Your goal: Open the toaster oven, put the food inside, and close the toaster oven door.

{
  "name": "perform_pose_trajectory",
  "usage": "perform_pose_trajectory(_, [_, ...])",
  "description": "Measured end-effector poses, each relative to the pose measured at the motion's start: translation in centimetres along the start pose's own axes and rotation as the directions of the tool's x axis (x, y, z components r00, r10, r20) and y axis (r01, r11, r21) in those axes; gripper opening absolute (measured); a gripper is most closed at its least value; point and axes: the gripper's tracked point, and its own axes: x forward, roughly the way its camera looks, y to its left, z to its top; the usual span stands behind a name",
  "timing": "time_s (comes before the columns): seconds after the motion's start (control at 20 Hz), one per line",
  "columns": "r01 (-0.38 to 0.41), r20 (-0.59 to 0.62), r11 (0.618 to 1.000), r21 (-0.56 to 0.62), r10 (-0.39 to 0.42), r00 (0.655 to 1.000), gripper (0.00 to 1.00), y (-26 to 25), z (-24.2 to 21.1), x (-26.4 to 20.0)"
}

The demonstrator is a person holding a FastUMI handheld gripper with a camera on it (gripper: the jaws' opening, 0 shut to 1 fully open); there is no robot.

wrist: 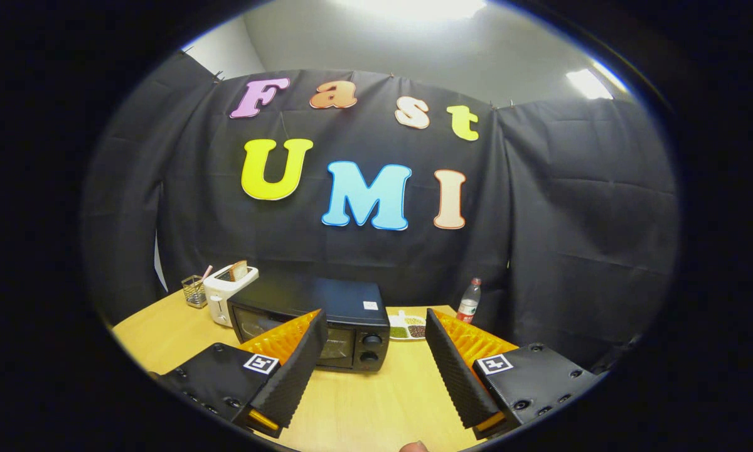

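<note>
While door closed, tool (373,342) wide apart.

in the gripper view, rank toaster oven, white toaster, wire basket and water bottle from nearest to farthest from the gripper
The gripper is open, holding nothing.
1. Toaster oven: just ahead of the fingers, door shut.
2. White toaster: behind the oven's left corner.
3. Wire basket: left of the toaster, slightly beyond it.
The water bottle, beyond the right finger, is too close to call against the toaster.

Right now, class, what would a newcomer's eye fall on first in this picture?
The black toaster oven, door shut, stands on the wooden table just beyond the open claw. Left of it stands a white toaster with a bread slice sticking up; to its right, a divided dish and a water bottle.
</note>
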Motion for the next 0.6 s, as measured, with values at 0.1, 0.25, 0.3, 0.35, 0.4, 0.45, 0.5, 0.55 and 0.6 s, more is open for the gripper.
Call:
perform_pose_trajectory(0.1, [0.016,0.004,1.0,-0.009,-0.016,1.0,0.99,-0.9,-0.2,-0.8])
perform_pose_trajectory(0.25, [0.027,0.005,1.0,0.005,-0.027,1.0,0.99,-1.5,-0.6,-1.7])
perform_pose_trajectory(0.3, [0.027,0.005,1.0,0.009,-0.027,1.0,0.99,-1.7,-0.7,-1.8])
perform_pose_trajectory(0.35, [0.031,0.005,0.999,0.01,-0.031,1.0,0.99,-1.9,-0.8,-1.8])
perform_pose_trajectory(0.4, [0.034,0.007,0.999,0.011,-0.034,0.999,0.99,-2.3,-0.8,-1.8])
perform_pose_trajectory(0.45, [0.032,0.007,0.999,0.013,-0.032,0.999,0.99,-2.3,-0.7,-1.8])
perform_pose_trajectory(0.5, [0.029,0.008,0.999,0.02,-0.029,1.0,0.99,-2.3,-0.6,-1.7])
perform_pose_trajectory(0.55, [0.025,0.013,0.999,0.027,-0.026,1.0,0.99,-2.2,-0.3,-1.7])
perform_pose_trajectory(0.6, [0.02,0.018,0.999,0.034,-0.021,1.0,0.99,-2.1,-0.2,-1.7])
